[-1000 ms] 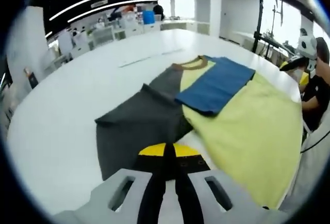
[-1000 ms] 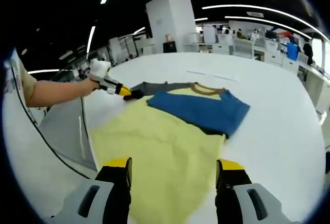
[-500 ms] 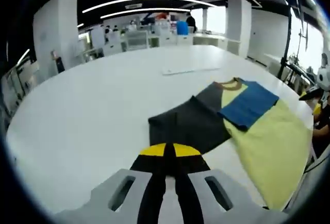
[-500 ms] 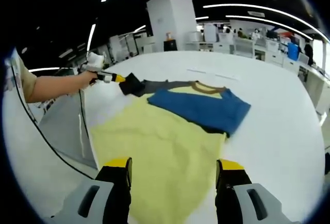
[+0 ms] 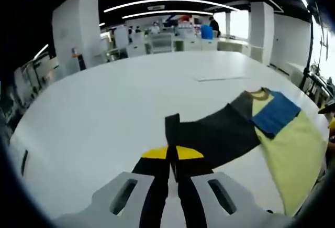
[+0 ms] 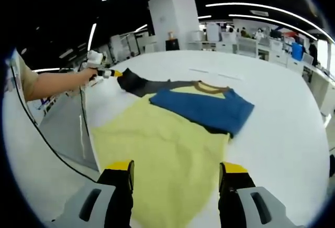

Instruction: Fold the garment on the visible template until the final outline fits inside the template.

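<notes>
Here the T-shirt (image 6: 172, 139) lies spread on the white table (image 5: 104, 107), its pale yellow body toward the right gripper's camera, its brown-trimmed collar (image 6: 207, 87) at the far end. The blue sleeve (image 6: 204, 110) is folded across the chest, lying on the yellow cloth. The dark grey sleeve (image 5: 209, 136) stretches out to the side, away from the body — its cuff end is pinched between the closed jaws of the left gripper (image 5: 171, 157), whose yellow-tipped fingers press together with the fabric rising just past them. In the right gripper view that same gripper shows at the far left, held by a person's hand (image 6: 90, 74), with the grey sleeve running from it back to the shirt's shoulder. The right gripper (image 6: 176, 178) has its jaws spread wide with nothing between them, hanging over the yellow hem area; whether it touches the cloth cannot be told. A thin pale strip (image 5: 220, 77) lies on the table beyond the collar. Desks and white pillars stand in the background.
</notes>
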